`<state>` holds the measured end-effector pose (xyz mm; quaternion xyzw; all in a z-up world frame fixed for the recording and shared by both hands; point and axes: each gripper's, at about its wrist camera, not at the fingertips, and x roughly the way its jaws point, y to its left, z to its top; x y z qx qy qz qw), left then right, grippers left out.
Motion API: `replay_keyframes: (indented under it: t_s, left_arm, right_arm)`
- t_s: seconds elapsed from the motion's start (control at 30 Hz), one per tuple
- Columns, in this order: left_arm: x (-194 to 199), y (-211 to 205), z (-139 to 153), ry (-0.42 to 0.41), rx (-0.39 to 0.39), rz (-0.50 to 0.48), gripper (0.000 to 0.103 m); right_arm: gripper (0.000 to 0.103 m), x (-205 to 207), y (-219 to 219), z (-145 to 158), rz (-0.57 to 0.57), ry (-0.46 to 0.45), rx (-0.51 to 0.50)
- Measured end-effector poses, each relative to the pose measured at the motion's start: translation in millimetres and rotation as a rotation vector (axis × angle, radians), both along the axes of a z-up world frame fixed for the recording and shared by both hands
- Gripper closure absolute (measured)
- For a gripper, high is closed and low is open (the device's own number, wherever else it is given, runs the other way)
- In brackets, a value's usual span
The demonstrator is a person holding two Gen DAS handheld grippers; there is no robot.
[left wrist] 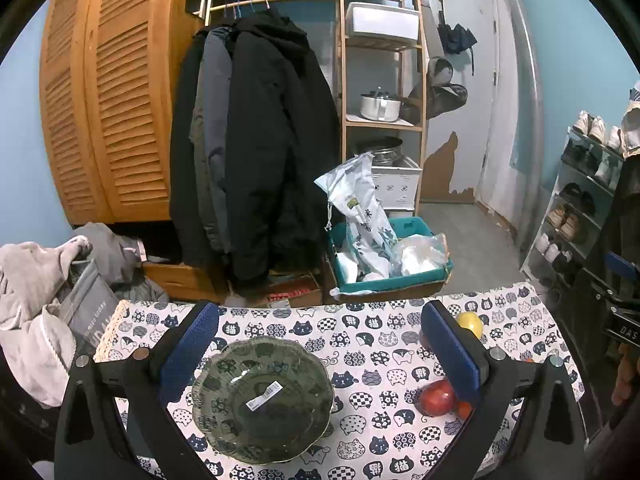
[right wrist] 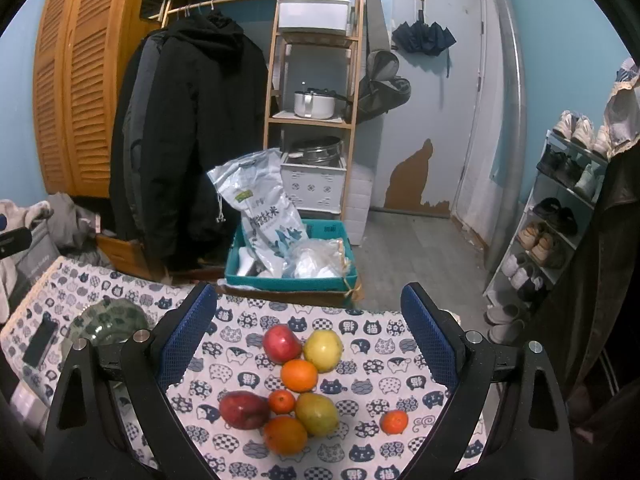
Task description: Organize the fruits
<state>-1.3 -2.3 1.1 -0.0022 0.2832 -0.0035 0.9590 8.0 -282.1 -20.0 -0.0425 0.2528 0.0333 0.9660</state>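
On the cat-print tablecloth (right wrist: 360, 344), eight fruits lay in a loose cluster between the spread fingers of the right gripper (right wrist: 308, 344), which held nothing. Far row: a red apple (right wrist: 281, 343) touching or just beside a yellow apple (right wrist: 323, 350). An orange (right wrist: 299, 375) sat just in front of both. Nearer: a dark red mango (right wrist: 244, 409), a small tangerine (right wrist: 281, 401) and a green-yellow mango (right wrist: 317, 413), packed side by side. Nearest of all, an orange-red mango (right wrist: 285, 435). A second tangerine (right wrist: 394, 421) lay apart, toward the right finger.

Left gripper (left wrist: 320, 352) also stood wide open and empty, its blue pads either side of a green patterned bowl (left wrist: 262, 400). Bowl was upright on the cloth, holding no fruit; a white barcode sticker (left wrist: 263, 396) was stuck inside it. From the right wrist view the bowl showed left of the fruit pile, well apart from it, with a dark phone (right wrist: 39, 342) lying flat farther left.

Beyond the table edge: a teal basket (right wrist: 288, 276) on the floor holding a rice bag (right wrist: 262, 204) and clear plastic bags. Black coats (left wrist: 260, 140) hung on a rail, and a shoe rack (right wrist: 560, 216) stood at right.
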Motion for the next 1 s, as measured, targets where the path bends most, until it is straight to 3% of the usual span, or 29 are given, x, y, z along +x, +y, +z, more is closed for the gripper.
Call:
replay_keyframes:
  t_s: [1.0]
  left_arm:
    - [-0.3,0.0,-1.1,0.002,-0.003,-0.001,0.001]
  right_arm:
    - [0.011,-0.9,0.6,-3.4,0.004,0.005,-0.002]
